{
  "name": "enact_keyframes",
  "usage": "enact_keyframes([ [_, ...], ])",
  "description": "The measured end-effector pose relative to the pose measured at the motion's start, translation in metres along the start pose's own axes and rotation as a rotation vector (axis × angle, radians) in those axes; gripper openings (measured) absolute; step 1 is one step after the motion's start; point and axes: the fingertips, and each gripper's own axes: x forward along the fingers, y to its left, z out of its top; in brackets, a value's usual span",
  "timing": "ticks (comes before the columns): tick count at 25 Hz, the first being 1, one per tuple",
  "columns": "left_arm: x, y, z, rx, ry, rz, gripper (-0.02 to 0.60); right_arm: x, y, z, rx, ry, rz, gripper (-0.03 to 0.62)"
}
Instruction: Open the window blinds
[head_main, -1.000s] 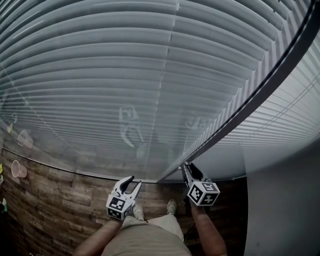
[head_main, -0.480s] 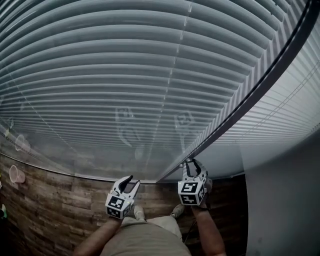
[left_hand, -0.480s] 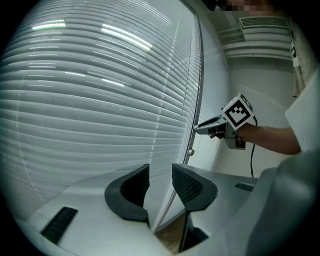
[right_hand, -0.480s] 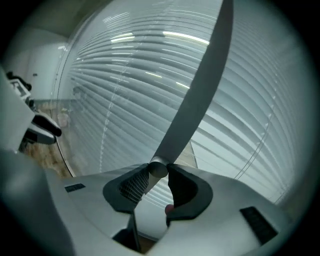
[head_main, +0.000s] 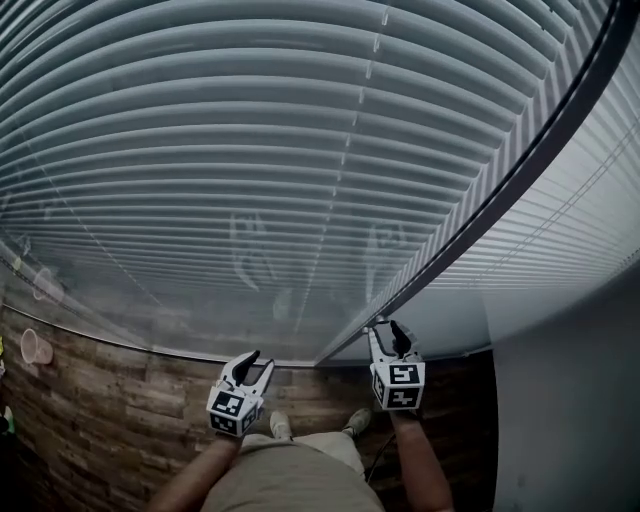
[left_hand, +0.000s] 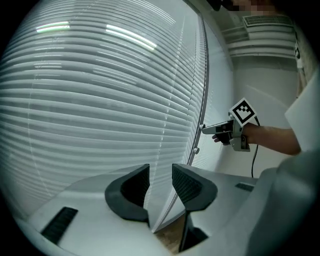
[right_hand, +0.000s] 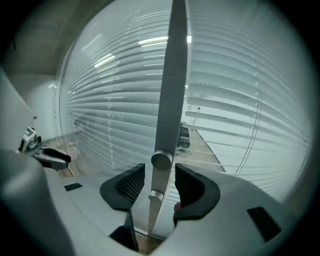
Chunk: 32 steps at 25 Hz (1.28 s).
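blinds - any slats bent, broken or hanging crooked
Nothing stands out. The slats run even and parallel on both sides of the grey frame post, with none visibly bent, missing or sagging.

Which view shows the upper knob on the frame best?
Right gripper view: the knob sits large between the right gripper's jaws, which have just been opening, untouched. Left gripper view shows it small, side-on, at that gripper's tips. Head view: too small to tell.

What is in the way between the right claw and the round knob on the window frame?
Nothing visible. The right gripper has just been opening its jaws, and the knob stands between them with a small gap on each side.
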Motion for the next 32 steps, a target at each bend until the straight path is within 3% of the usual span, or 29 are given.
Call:
enact_keyframes([
  [4,0.003,-0.001,-0.004,-0.004,0.005,-0.004,0.153,-0.006,-0.002,0.004,0.059,-0.082,0.001,0.175],
  [6,0.003,-0.003,-0.004,-0.006,0.008,-0.009,0.153,-0.008,0.001,0.013,-0.031,-0.101,-0.03,0.175],
  [10,0.003,-0.002,-0.009,-0.002,0.015,-0.015,0.153,-0.002,0.005,0.023,-0.333,-0.055,-0.16,0.151],
  [12,0.001,-0.002,-0.006,-0.002,0.014,-0.014,0.153,-0.002,0.003,0.024,-0.31,-0.049,-0.169,0.133],
  [14,0.0,0.0,-0.003,-0.004,0.014,-0.011,0.153,-0.001,-0.003,0.021,-0.121,-0.06,-0.112,0.13],
  [18,-0.001,0.004,-0.007,-0.008,0.017,-0.006,0.153,0.001,-0.017,0.012,0.559,-0.091,0.118,0.129],
  [20,-0.002,0.006,-0.007,-0.01,0.017,-0.005,0.153,0.001,-0.022,0.011,0.81,-0.111,0.201,0.127],
  [22,-0.002,0.007,-0.007,-0.009,0.019,-0.006,0.153,0.0,-0.024,0.012,0.93,-0.13,0.246,0.127],
  [24,-0.002,0.007,-0.008,-0.008,0.021,-0.008,0.153,0.001,-0.024,0.012,0.965,-0.133,0.267,0.127],
  [27,-0.002,0.008,-0.009,-0.014,0.023,-0.01,0.153,0.0,-0.024,0.013,0.889,-0.139,0.257,0.127],
  [28,-0.002,0.007,-0.009,-0.015,0.024,-0.01,0.153,-0.002,-0.024,0.015,0.783,-0.142,0.22,0.127],
  [32,-0.003,0.008,-0.009,-0.015,0.024,-0.008,0.153,-0.015,-0.013,0.027,0.121,-0.123,-0.008,0.163],
])
